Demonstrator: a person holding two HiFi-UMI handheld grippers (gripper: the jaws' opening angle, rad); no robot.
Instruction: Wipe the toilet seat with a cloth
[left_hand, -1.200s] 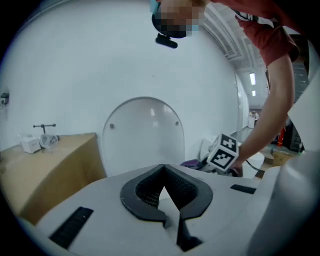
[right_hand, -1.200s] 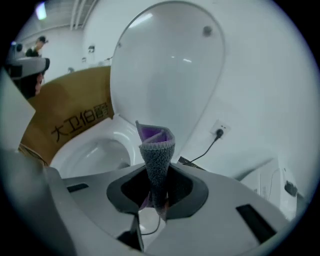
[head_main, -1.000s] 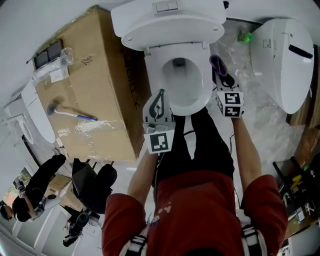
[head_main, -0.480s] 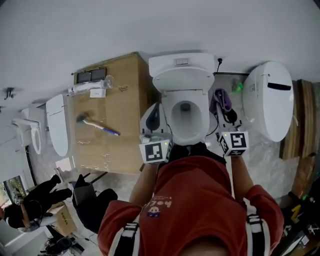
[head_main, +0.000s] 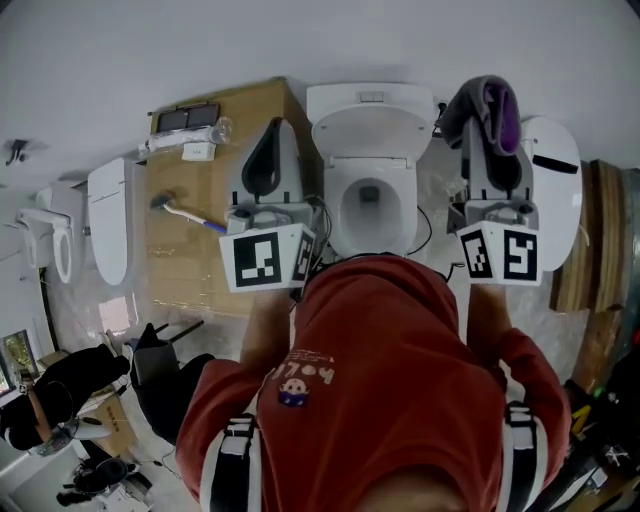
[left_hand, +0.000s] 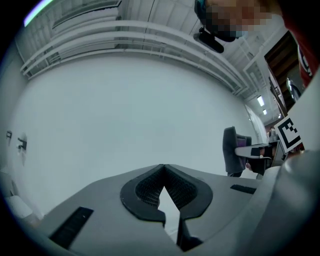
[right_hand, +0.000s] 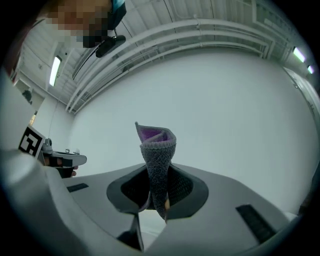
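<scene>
Two grippers stand high, well apart from the toilet seat (head_main: 335, 210). Your right gripper (right_hand: 157, 187) pinches the cloth (right_hand: 156, 145); your left gripper (left_hand: 163, 185) is closed and empty. No wiping contact; progress cannot be judged.

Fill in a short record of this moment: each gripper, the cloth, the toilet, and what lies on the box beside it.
left gripper: jaws shut, nothing between them, held up toward the white wall
right gripper: shut on the cloth, also held up
cloth: grey outside, purple inside, folded, sticking up out of the jaws
toilet: lid raised, cloth not touching it
cardboard box: left of the toilet in the head view, a brush lying on top
</scene>
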